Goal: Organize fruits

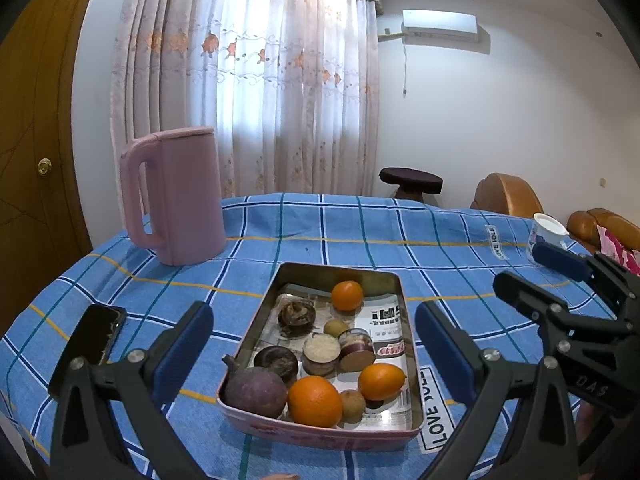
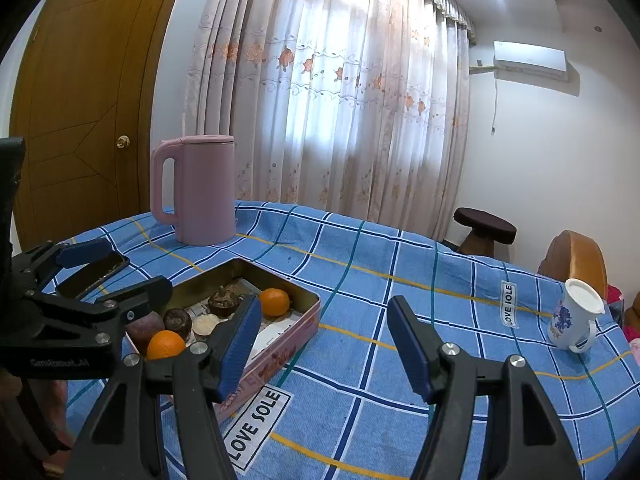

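A rectangular tin tray on the blue checked tablecloth holds several fruits: three oranges, one at the front, a purple fruit and halved dark fruits. My left gripper is open and empty, its fingers on either side of the tray above it. My right gripper is open and empty, just right of the tray. The right gripper also shows at the right edge of the left wrist view. The left gripper shows at the left edge of the right wrist view.
A pink kettle stands at the back left. A black phone lies at the left of the tray. A white cup stands at the right table edge. A stool and brown chairs stand beyond the table.
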Demonstrator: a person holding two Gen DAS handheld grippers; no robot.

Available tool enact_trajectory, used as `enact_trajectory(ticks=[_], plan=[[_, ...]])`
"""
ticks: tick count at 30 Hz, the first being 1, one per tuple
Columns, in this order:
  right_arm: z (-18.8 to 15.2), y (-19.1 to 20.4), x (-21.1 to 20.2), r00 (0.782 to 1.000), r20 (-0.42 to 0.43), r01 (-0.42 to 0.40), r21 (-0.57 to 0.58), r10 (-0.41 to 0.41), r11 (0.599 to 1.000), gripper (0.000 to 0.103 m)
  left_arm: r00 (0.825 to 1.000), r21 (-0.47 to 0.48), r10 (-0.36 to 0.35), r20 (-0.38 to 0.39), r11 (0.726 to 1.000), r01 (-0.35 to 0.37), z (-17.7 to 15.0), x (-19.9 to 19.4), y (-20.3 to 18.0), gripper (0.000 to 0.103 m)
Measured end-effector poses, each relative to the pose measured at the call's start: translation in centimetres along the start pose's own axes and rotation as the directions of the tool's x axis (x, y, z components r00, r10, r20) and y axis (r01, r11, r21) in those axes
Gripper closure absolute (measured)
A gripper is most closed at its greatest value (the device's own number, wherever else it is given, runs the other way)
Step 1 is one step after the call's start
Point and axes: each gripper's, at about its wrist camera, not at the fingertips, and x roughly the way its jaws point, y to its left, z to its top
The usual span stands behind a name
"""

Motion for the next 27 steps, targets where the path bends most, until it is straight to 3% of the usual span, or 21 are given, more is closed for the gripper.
enact_trajectory(ticks=[27], plan=[[-0.7, -1.1, -0.6, 1.0, -0.001, 0.012, 0.02, -0.012, 1.0, 0.036, 0.999, -0.004, 0.003, -0.038, 1.0, -0.003, -0.3, 0.9, -0.5, 0.0]])
